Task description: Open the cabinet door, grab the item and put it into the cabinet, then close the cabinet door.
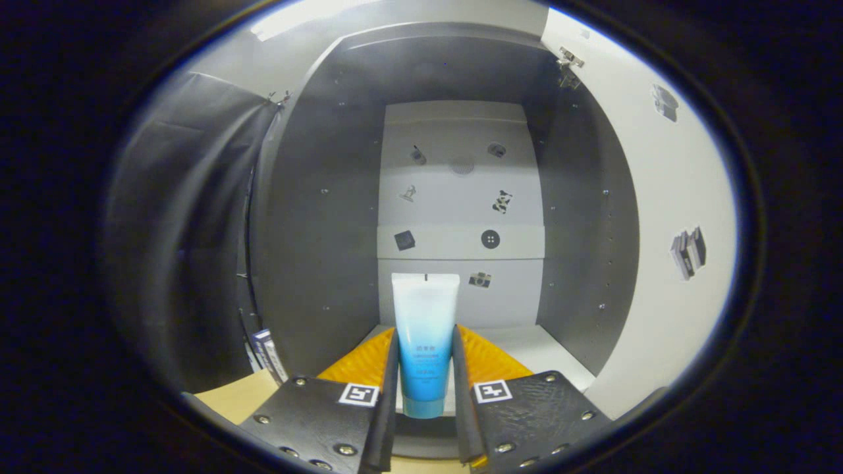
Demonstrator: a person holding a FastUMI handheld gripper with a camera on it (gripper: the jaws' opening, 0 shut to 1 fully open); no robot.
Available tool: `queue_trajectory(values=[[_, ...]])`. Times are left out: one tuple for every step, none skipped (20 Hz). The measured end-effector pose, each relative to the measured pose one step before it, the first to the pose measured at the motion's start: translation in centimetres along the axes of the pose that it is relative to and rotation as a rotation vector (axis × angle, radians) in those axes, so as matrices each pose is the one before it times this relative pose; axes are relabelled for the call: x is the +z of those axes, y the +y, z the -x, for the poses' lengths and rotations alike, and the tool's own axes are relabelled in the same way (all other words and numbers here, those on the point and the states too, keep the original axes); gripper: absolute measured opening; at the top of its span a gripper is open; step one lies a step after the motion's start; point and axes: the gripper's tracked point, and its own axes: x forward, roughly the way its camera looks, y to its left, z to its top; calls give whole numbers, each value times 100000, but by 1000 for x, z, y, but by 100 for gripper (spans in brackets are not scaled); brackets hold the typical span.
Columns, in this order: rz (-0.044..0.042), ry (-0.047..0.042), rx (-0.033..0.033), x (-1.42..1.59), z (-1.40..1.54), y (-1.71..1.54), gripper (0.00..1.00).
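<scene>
A blue and white squeeze tube [425, 342] stands upright, cap down, between my two fingers, and my gripper [425, 368] is shut on it with both pads pressed against its sides. Straight ahead is the open cabinet [461, 197], with a grey interior, a white floor shelf [527, 349] and a pale back panel carrying small stickers. The tube's lower part is at the cabinet's front lip, its flat crimped end rising in front of the back panel. The cabinet door [665, 217] is swung wide open to the right, its white inner face showing hinges near the top.
The booth's black cloth wall [178, 250] hangs to the left of the cabinet. A light wooden tabletop [237, 398] shows below the left finger. Small holes line the cabinet's side walls [316, 217]. Stickers dot the door's inner face.
</scene>
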Motion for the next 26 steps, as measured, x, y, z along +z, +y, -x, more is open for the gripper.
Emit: queue_trajectory(values=[[609, -802, -1386, -247, -782, -338, 38], [1031, -427, -851, -389, -636, -230, 38], [665, -774, -1004, -203, -603, -169, 38], [693, -367, -716, -356, -405, -5, 38], [116, -1398, -841, -99, -215, -97, 38], [216, -2176, -701, -34, -175, 140, 38], [1113, -3109, -871, 5, -312, -15, 38], [1897, -3206, -1367, 149, -96, -161, 38], [1760, -3124, -1188, -66, 111, 25, 38], [1358, -2635, -211, -25, 46, 124, 38], [707, -1621, -257, -271, 55, -16, 38], [-63, -1051, -180, -336, 51, 79, 38], [-628, -530, 33, -473, 290, 116, 38], [-949, -433, -196, -432, 269, 79, 38], [-1036, -1006, -281, -138, 80, -177, 38], [35, -632, -690, -63, 4, -210, 38], [-51, -458, 56, -140, 52, -25, 38], [105, 121, -358, -309, 119, -130, 38], [-96, -60, -326, -245, 86, -182, 38], [10, -1674, -533, 215, 58, -225, 38], [326, -165, -961, -138, 132, -394, 38], [-524, -721, -365, 22, 200, -187, 38], [-174, -122, -870, 50, 74, -194, 38], [535, -269, -412, 56, 51, -166, 41], [920, -167, -367, 66, 143, -87, 45], [556, 21, -349, 23, 165, -67, 45]])
